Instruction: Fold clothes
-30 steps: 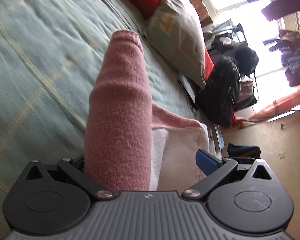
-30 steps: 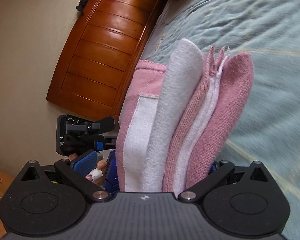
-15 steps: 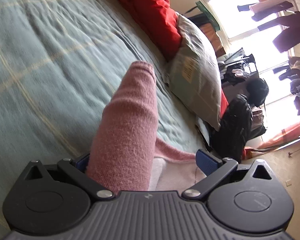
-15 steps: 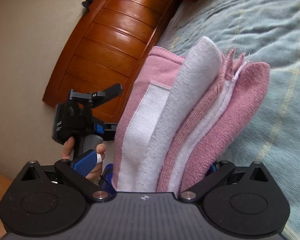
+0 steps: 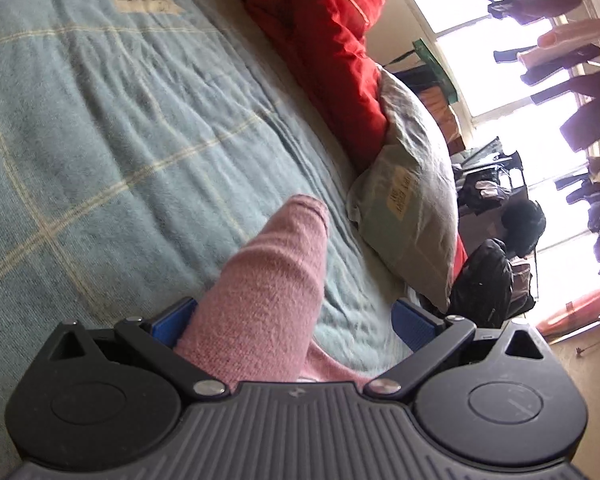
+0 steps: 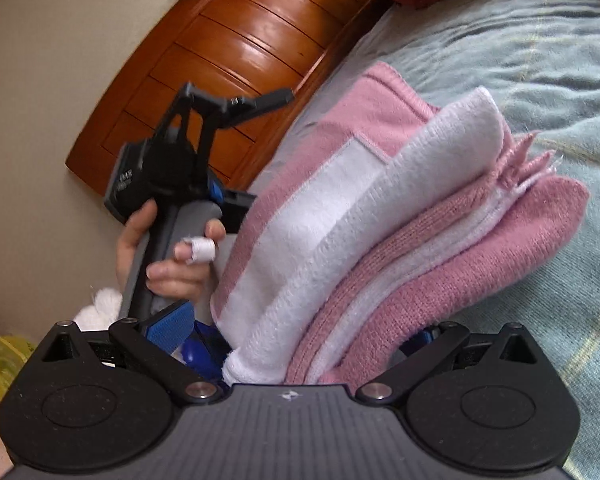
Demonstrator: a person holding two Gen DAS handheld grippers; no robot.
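Now both hands are up over the bed (image 5: 100, 128), each working a hand-held gripper. On the left hand-held gripper (image 5: 292, 320) the blue pads stand wide apart, and a thick fold of the pink knitted garment (image 5: 268, 292) pokes up between them, lying against the left pad (image 5: 172, 320) and well clear of the right one, so those jaws are plainly not pinching it. Beyond it the pale green checked blanket (image 5: 80, 80) stretches away, with a red quilt (image 5: 340, 40) and a grey pillow (image 5: 412, 184) lined along the far edge and a bright window (image 5: 500, 80) behind. Over on the right hand-held gripper (image 6: 292, 332) the same garment (image 6: 380, 240) stands as a fat folded bundle, pink knit outside and white fleece lining (image 6: 320, 216) showing in layers, filling the gap between the fingers; the left blue pad (image 6: 168, 324) sits clear of the cloth, and the right one is mostly buried under the knit, so I cannot tell whether it really grips. Past the bundle a hand (image 6: 168, 256) with a taped finger holds the other tool's handle, in front of the glossy wooden headboard (image 6: 228, 56).
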